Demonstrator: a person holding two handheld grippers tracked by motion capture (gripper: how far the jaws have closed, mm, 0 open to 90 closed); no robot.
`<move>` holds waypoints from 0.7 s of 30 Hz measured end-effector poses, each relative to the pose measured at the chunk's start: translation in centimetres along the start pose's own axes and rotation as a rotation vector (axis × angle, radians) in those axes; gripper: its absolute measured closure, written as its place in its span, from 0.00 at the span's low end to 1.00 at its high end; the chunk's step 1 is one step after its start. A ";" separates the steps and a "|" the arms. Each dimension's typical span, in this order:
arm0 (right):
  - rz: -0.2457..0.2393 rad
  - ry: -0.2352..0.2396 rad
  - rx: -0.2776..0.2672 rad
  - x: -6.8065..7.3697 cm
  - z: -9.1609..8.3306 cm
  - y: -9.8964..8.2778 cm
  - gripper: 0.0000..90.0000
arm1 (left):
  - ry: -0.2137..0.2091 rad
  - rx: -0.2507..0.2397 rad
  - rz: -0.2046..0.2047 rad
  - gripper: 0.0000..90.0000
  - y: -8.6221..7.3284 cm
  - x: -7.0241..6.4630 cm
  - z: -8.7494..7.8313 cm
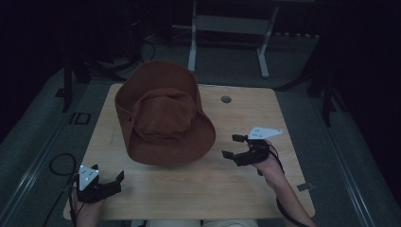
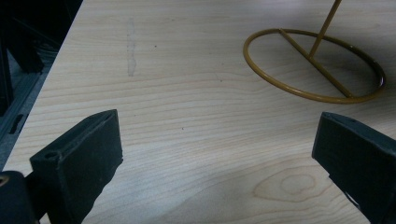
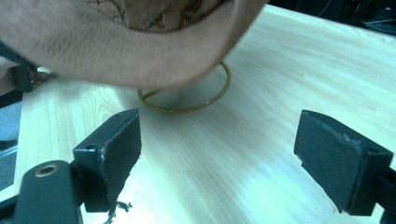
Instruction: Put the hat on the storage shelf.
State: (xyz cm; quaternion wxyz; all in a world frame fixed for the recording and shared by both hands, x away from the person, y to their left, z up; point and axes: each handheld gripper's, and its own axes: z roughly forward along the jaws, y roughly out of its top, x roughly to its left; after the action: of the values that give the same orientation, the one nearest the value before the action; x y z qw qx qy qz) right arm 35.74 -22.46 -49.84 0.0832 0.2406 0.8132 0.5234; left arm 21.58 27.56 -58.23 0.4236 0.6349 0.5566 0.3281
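Dim room, pale wooden table (image 1: pixel 198 184), brown hat (image 1: pixel 163 116)

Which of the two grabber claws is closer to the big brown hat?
The right gripper, held beside the brown fabric hat's brim. The left gripper sits farther off, near the wooden table's front left corner.

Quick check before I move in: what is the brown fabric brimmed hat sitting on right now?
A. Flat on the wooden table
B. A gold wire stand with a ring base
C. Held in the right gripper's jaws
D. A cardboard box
B: the brown fabric brimmed hat sits raised above the wooden table on a gold wire stand with a ring base, and both the left gripper and right gripper are open and empty.
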 end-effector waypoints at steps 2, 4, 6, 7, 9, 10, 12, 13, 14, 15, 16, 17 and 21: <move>0.004 -0.009 0.005 -0.2 -0.2 -1.0 0.16 | 0.002 0.001 -0.002 0.02 0.0 0.0 0.0; 0.006 -0.012 0.020 -0.3 -0.3 -2.1 0.16 | 0.001 0.002 -0.001 0.02 0.0 0.0 0.1; 0.005 -0.015 0.044 -0.3 -0.3 -3.0 0.16 | 0.002 0.001 0.000 0.02 0.0 0.0 0.1; 0.004 -0.013 0.051 -0.4 -0.3 -3.5 0.16 | 0.005 0.003 0.000 0.02 0.0 0.0 0.1; 0.013 -0.017 0.047 -0.4 -0.3 -4.2 0.16 | 0.004 0.001 -0.004 0.02 0.0 0.0 0.1; 0.015 -0.020 0.048 -0.4 -0.3 -4.6 0.16 | 0.007 0.004 -0.001 0.02 0.0 -0.1 0.1; 0.010 -0.025 0.048 -0.4 -0.3 -4.9 0.16 | 0.007 0.004 -0.001 0.02 0.0 -0.1 0.1; 0.004 -0.030 0.056 -0.3 -0.4 -5.5 0.16 | 0.006 0.007 0.003 0.02 0.0 -0.1 0.1; 0.005 -0.032 0.050 -0.2 -0.5 -5.8 0.16 | 0.007 0.006 0.003 0.02 0.0 -0.1 0.1; 0.007 -0.031 0.052 -0.2 -0.5 -6.1 0.16 | 0.006 0.005 0.002 0.02 0.0 -0.1 0.1; 0.008 -0.027 0.054 -0.1 -0.6 -6.4 0.16 | 0.006 0.006 0.001 0.02 0.0 -0.1 0.1; 0.004 -0.020 0.055 0.0 -0.7 -6.7 0.16 | 0.007 0.005 0.001 0.02 0.0 -0.1 0.1; -0.010 -0.042 0.085 0.2 -1.2 -7.5 0.16 | 0.008 0.010 0.004 0.02 0.0 -0.1 0.1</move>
State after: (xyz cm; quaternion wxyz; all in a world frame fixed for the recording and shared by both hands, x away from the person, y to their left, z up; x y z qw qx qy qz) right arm 32.82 -25.84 -56.03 0.0926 0.2506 0.8340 0.4827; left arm 21.64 27.47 -58.29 0.4174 0.6367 0.5589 0.3287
